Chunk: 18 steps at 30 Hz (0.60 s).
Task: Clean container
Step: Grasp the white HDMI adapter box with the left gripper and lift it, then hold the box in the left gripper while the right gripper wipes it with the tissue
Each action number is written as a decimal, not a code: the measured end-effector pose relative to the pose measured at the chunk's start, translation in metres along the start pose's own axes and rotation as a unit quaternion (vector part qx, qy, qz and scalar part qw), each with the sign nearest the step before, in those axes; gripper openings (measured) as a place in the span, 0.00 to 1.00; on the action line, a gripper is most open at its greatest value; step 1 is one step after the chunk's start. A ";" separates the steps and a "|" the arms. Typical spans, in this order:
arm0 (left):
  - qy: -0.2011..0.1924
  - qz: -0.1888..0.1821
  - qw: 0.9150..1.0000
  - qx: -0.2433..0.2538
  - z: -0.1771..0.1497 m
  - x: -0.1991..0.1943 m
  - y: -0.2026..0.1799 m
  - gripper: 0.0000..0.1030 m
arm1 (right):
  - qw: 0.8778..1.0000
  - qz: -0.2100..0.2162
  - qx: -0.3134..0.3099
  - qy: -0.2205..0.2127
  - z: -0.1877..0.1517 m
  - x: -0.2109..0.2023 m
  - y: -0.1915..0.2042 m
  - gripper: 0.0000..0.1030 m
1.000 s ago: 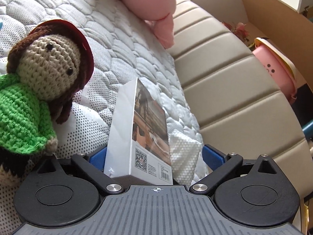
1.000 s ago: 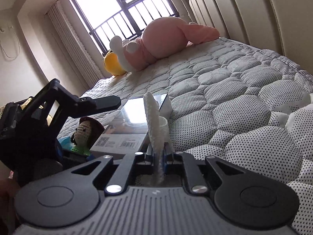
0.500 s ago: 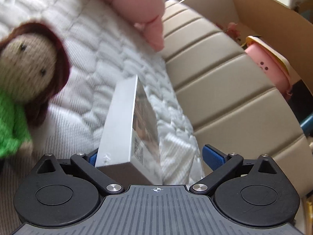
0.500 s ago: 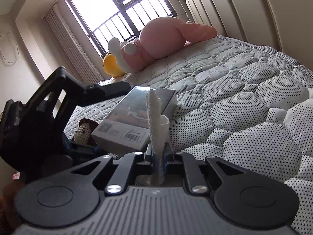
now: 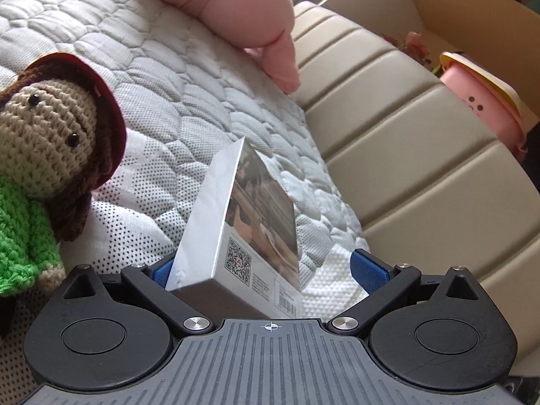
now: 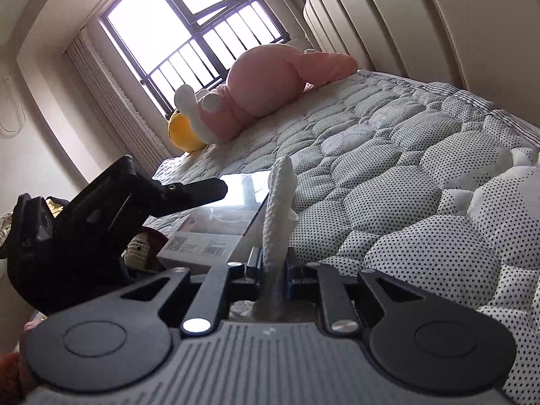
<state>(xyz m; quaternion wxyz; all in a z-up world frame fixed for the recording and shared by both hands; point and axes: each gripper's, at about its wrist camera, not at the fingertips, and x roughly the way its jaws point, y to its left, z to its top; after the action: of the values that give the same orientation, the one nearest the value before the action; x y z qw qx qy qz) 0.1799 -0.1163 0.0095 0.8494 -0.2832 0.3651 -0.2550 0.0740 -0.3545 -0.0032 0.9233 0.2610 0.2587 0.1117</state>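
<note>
The white box (image 5: 233,233), my container, sat tilted between the fingers of my left gripper (image 5: 266,266), its printed face with the QR code and barcode turned toward the right finger. The left blue finger (image 5: 163,268) pressed against the box's plain white side, while the right blue finger (image 5: 368,266) stood clear of it with a visible gap, so I saw the fingers spread wide and could not tell whether they truly held the box or only cradled it. From the right wrist view the same box (image 6: 216,222) lay low over the bed, its glossy top catching the window light, with the black frame of the left gripper (image 6: 111,216) at its left end.

My right gripper (image 6: 273,263) had its fingers pinched nearly together on a white textured cloth (image 6: 278,209), which rose upright from them just beside the box's right edge; I could not tell whether it touched. That cloth (image 5: 334,276) also showed as a white patch behind the box in the left view.

Around them spread the quilted mattress (image 6: 405,175). A crocheted doll (image 5: 44,155) in green lay just left of the box. Further up the bed a pink plush toy (image 6: 270,81) rested against the padded beige headboard (image 5: 405,155).
</note>
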 end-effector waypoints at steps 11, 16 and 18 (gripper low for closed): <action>-0.048 0.026 0.990 0.130 -0.009 -0.011 -0.020 0.51 | 0.999 -0.014 0.011 -0.031 0.003 -0.007 -0.006 0.16; -0.056 0.039 0.968 0.240 -0.021 -0.011 -0.047 0.48 | 0.999 -0.042 -0.009 -0.034 0.033 0.003 -0.010 0.16; -0.053 0.042 0.962 0.265 -0.025 -0.009 -0.054 0.48 | 0.997 -0.050 -0.057 -0.032 0.066 0.015 -0.007 0.15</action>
<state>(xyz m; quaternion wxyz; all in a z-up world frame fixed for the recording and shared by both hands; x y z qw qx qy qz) 0.1430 -0.1563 0.0352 0.9221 -0.0458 0.2501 -0.2916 0.1222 -0.3832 0.0351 0.9489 0.1981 0.2350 0.0716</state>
